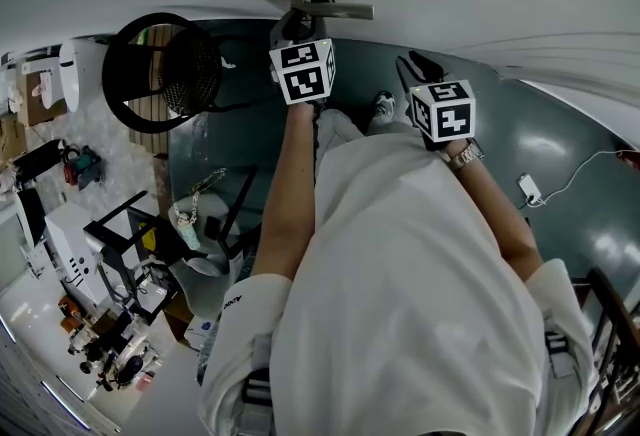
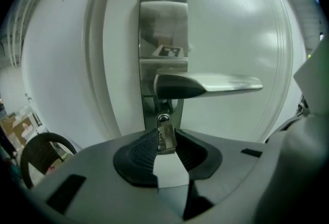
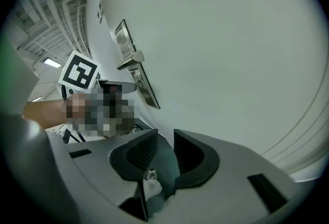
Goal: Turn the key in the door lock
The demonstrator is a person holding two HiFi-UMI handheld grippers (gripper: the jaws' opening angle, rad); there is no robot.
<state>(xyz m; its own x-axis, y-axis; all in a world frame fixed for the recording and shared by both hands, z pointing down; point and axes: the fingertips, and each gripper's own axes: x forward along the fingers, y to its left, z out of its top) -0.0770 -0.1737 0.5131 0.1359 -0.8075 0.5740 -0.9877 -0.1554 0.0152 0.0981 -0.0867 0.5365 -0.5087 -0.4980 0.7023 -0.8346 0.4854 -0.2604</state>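
Left gripper (image 2: 165, 152) clamps the key (image 2: 166, 134), which sits in the lock (image 2: 163, 118) under the lever handle (image 2: 205, 85). Right gripper (image 3: 165, 151), jaws apart and empty, faces the white door (image 3: 231, 53) right of the handle. Grey floor (image 1: 560, 154) spreads rightward; a black chair (image 1: 160, 69) stands left.

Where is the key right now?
In the left gripper view, centre, the key stands in the lock just below the lever handle, clamped by the left gripper.

no legible text — sleeve print (image 1: 232, 303) too small.
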